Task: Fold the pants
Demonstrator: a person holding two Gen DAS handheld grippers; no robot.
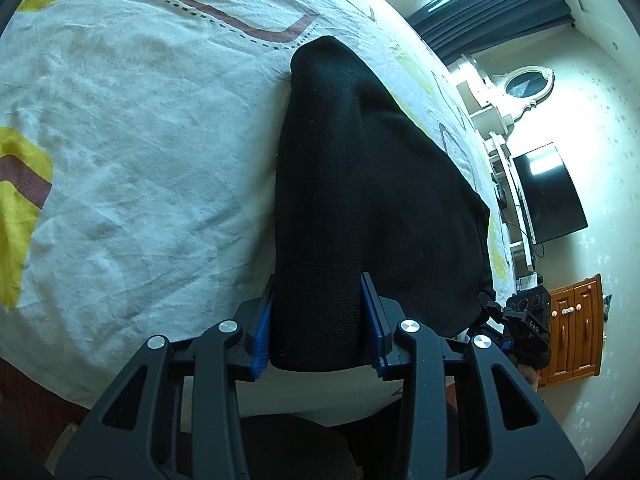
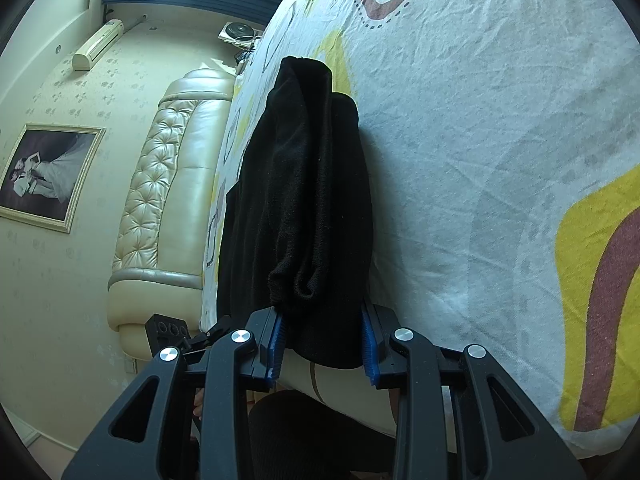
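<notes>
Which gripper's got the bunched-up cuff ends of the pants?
The right gripper: rumpled cuff openings of the black pants hang at its pads. The left gripper clamps a smooth fold.

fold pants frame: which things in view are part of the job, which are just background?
Part of the job:
- black pants
- left gripper, shut on the pants
- right gripper, shut on the pants
- bed sheet under the pants

Background:
- TV
- wooden cabinet
- curtain
- padded headboard
- framed photo
- air conditioner
</notes>
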